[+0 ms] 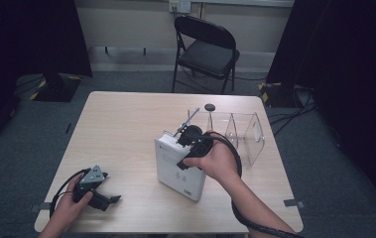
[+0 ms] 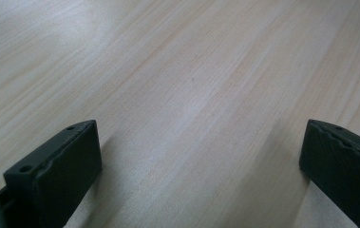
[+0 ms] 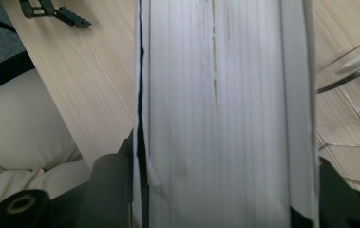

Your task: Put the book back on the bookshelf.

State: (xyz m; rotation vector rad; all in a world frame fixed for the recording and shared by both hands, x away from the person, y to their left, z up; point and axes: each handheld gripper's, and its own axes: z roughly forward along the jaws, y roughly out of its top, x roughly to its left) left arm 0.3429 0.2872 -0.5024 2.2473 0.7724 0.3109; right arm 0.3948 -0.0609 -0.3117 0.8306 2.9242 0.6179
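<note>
The right gripper (image 1: 191, 141) was clamped on a thick white book (image 1: 178, 166), with one jaw pressed on each cover. In the right gripper view the page edges of the book (image 3: 220, 109) ran up between the two black jaws. The book stood on its edge on the wooden table (image 1: 126, 129), just beside a clear plastic holder (image 1: 245, 131) with slots. The near end of the book was closer to the person than the holder was. The left gripper (image 1: 107, 198) rested on the table far from the book, by the table's near left corner. Its jaws were wide apart with only bare wood (image 2: 192, 95) between them. A black chair (image 1: 205, 49) stood behind the table.
</note>
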